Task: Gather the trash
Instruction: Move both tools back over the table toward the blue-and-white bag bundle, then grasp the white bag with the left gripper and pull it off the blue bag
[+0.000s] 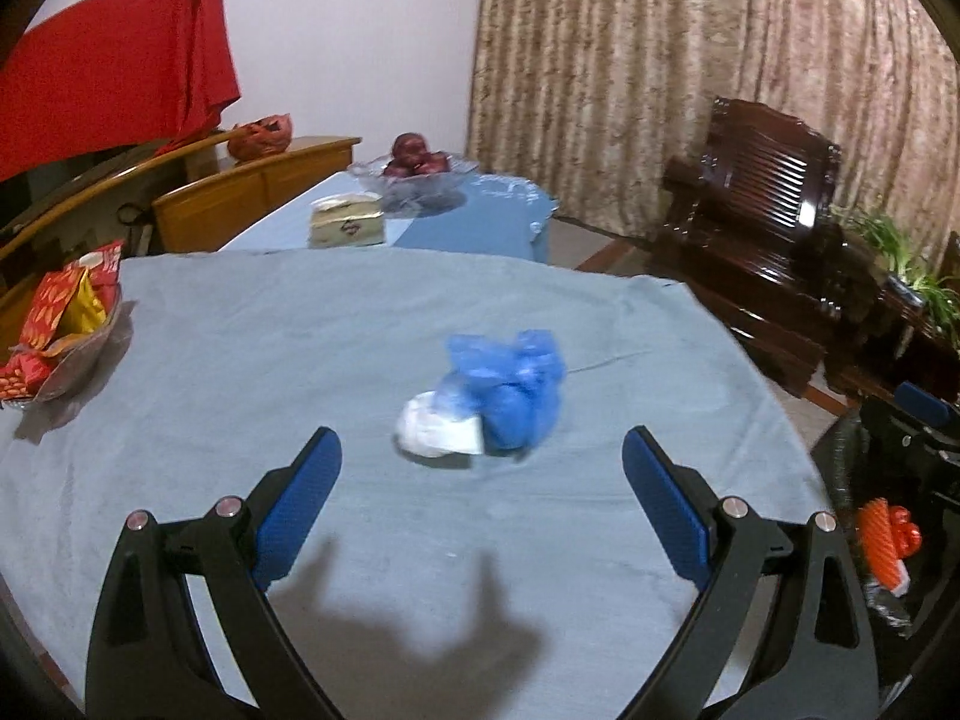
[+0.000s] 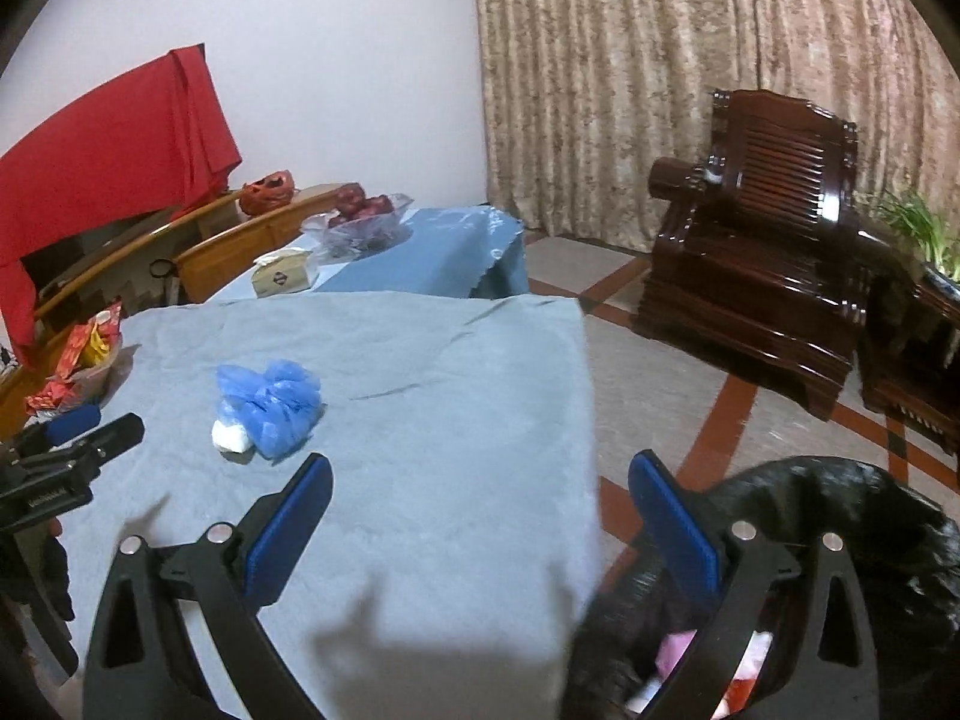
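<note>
Left gripper [image 1: 480,468]: jaws spread wide, nothing between them. Hovers over the cloth-covered table [image 1: 300,360], aimed at the trash ahead.

Right gripper [image 2: 480,492]: jaws equally wide, empty. Sits over the table's right edge; left finger above the cloth, right finger [image 2: 672,528] above the bin bag [image 2: 840,516] on the floor.

Trash, blue bag [image 1: 510,384]: crumpled plastic, lying on the cloth near table centre, just ahead of the left gripper's fingertips and slightly right of its midline. Tissue [image 1: 438,429]: white wad touching the blue bag's near-left side. Both blurred in the left wrist view. In the right wrist view the pair lies ahead and to the left of the right gripper, apart from it.

Bin bag: black, mouth open, beside the table's right edge. Pink, white and red scraps visible inside; cannot identify them. In the left wrist view an orange wrapper [image 1: 882,534] shows in the dark area at far right.

Left gripper also visible at the left edge of the right wrist view, near the blue bag.

Other items: snack bowl [image 1: 66,330] at the table's far-left edge, red and yellow packets in it. Second table behind, carrying a tissue box [image 1: 347,221] and a glass fruit bowl [image 1: 414,171]. Dark wooden armchair [image 2: 756,228] before the curtain [image 2: 690,60].
</note>
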Motion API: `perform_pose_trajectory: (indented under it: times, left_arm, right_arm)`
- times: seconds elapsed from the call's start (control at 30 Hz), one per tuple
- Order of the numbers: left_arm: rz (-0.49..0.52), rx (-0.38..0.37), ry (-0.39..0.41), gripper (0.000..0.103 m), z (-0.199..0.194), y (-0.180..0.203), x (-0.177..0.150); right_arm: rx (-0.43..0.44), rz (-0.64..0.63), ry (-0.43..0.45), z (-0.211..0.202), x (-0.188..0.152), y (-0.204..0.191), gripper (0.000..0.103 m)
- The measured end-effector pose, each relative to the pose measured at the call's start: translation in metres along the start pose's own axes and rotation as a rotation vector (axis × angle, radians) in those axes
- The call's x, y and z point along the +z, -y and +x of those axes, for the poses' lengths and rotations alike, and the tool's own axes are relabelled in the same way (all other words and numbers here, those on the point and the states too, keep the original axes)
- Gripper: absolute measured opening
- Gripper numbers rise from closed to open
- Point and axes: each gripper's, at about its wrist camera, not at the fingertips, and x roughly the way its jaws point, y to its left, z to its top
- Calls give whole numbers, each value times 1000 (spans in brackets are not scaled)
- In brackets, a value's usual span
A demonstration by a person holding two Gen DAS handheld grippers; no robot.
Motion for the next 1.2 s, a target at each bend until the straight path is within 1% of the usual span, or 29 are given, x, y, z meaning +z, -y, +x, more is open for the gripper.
perform_pose_trajectory:
  times: [0.17,0.33,0.6,0.93,1.0,1.07,1.1,1.13,1.17,1.2]
  left_arm:
    - [-10,25,-28,92,23,-18,-1]
    - [-7,36,-61,92,52,-29,-2]
    - [-14,22,-127,92,96,-34,-7]
    - [-42,-5,-188,91,127,-38,-12]
    - [-48,-19,-204,77,133,-38,-12]
    - [-59,-42,-220,74,137,-38,-13]
    - [-63,-54,-225,67,139,-38,-13]
    - [-63,-73,-231,63,140,-36,-14]
    - [-61,-83,-236,55,141,-35,-14]
    - [-53,-96,-238,49,142,-32,-15]
  right_arm:
    - [16,-19,-28,33,1,-23,97]
    - [21,-17,-51,62,3,-34,97]
    - [22,-15,-77,96,5,-40,97]
    - [33,-47,-115,130,3,-54,97]
    - [38,-54,-120,136,4,-58,97]
    - [43,-62,-123,139,4,-61,97]
    - [45,-69,-124,140,5,-63,97]
    - [46,-75,-125,142,5,-64,97]
    - [47,-81,-124,142,5,-66,97]
    - [48,-83,-123,143,5,-67,97]
